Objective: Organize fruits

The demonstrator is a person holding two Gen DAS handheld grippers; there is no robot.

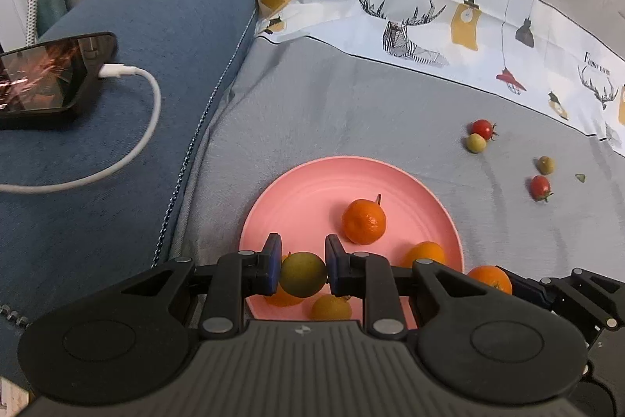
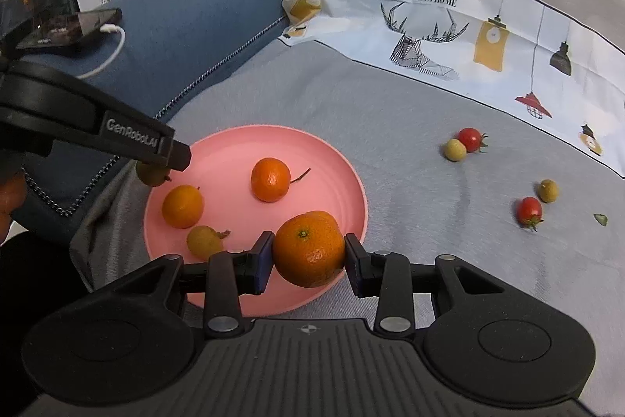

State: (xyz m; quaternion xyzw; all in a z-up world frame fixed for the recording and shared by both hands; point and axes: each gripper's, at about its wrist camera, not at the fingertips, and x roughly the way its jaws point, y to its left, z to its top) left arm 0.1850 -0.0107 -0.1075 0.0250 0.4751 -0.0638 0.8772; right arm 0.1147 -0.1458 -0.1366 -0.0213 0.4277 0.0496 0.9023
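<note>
Mandarin (image 2: 309,248) above pink plate (image 2: 343,167)

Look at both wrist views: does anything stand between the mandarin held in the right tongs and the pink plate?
Nothing visible does. The right tongs hold the mandarin over the pink plate near its edge, with bare plate showing beside it.

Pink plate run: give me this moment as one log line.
left gripper: shut on green fruit | right gripper: shut on mandarin | both over pink plate | four small fruits on grey cloth
</note>
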